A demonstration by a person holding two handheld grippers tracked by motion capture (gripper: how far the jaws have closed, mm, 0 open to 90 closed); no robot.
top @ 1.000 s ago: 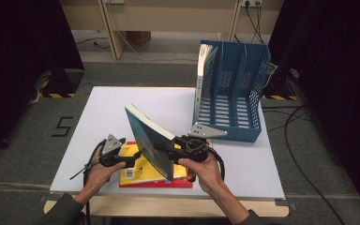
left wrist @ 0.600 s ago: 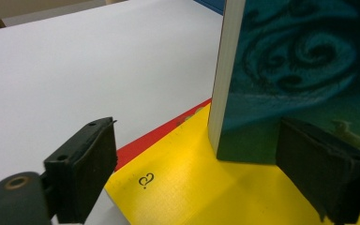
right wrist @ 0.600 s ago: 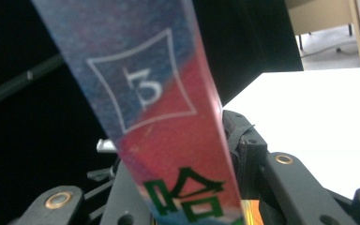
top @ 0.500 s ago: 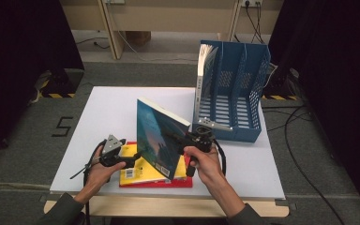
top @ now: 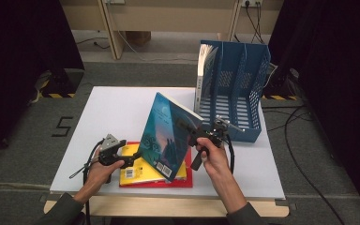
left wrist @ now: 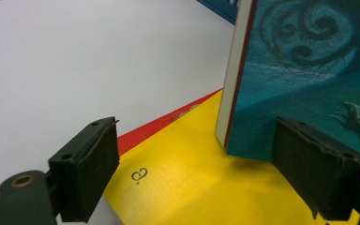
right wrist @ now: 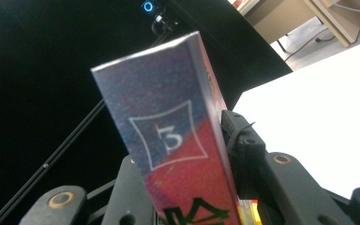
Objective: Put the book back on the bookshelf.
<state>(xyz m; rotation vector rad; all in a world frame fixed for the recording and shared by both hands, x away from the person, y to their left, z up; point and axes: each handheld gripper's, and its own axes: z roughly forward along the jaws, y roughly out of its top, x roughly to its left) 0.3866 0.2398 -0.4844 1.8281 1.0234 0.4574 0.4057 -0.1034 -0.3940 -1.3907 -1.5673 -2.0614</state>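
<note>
A teal book (top: 166,138) stands tilted on its lower edge over a yellow book (top: 138,172), which lies on a red book (top: 180,182). My right gripper (top: 183,125) is shut on the teal book's upper right edge. In the right gripper view the jaws clamp the book's spine (right wrist: 168,140), which bears a "5", with my right gripper (right wrist: 187,192) low in the view. My left gripper (top: 130,159) rests open at the yellow book's left side. In the left gripper view my left gripper (left wrist: 201,173) is open over the yellow cover (left wrist: 187,187), and the teal book's lower corner (left wrist: 262,117) stands just ahead.
A blue file rack (top: 243,79) stands at the back right of the white table (top: 117,108). A book (top: 205,70) leans upright in its leftmost slot. A dark curtain hangs on both sides, and cables lie on the floor behind.
My right gripper has raised the teal book more upright and swung it right, toward the rack. The left gripper has stayed at the yellow book.
</note>
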